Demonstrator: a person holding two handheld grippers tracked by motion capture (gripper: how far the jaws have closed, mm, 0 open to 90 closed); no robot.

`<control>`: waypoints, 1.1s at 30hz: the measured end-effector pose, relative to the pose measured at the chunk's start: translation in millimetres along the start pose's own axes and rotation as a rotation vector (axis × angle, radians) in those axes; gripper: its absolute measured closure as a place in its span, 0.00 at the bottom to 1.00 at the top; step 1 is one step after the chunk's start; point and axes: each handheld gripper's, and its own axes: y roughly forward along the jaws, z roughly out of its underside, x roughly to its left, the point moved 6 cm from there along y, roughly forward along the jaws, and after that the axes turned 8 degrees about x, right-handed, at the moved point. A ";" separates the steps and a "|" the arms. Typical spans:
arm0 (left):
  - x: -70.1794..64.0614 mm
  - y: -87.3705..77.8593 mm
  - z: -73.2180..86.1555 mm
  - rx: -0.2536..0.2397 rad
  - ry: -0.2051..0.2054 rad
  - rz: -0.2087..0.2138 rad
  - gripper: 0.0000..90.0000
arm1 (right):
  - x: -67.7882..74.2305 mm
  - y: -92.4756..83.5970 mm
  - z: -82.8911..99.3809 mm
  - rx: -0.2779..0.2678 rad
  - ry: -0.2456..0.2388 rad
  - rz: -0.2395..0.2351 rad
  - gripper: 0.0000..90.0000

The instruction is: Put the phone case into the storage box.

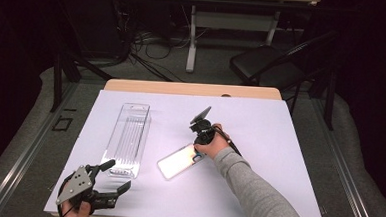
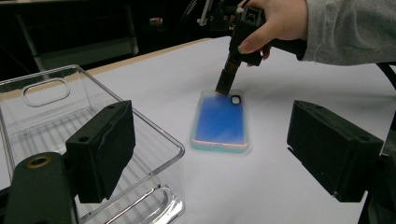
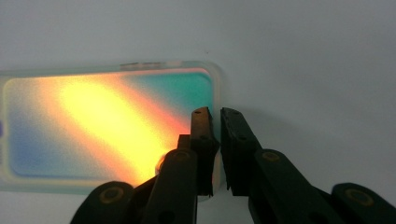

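Right gripper (image 1: 199, 148) pinching phone case (image 1: 179, 161) by its short edge, jaws nearly shut | left gripper (image 1: 111, 180) spread, idle near clear bin (image 1: 128, 137) | case flat on table (image 1: 279, 143) | I judge it light, thin, flexy, slick: grip the rim.

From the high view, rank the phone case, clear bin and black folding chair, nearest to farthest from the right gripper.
1. Phone case: flat on the table, at the tips of the right gripper.
2. Clear bin: to its left.
3. Black folding chair: beyond the table, on the floor.
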 end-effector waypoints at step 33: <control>0.3 0.3 0.4 0.001 -0.004 0.004 0.17 | 0.6 0.4 -0.2 -0.023 0.035 -0.006 0.97</control>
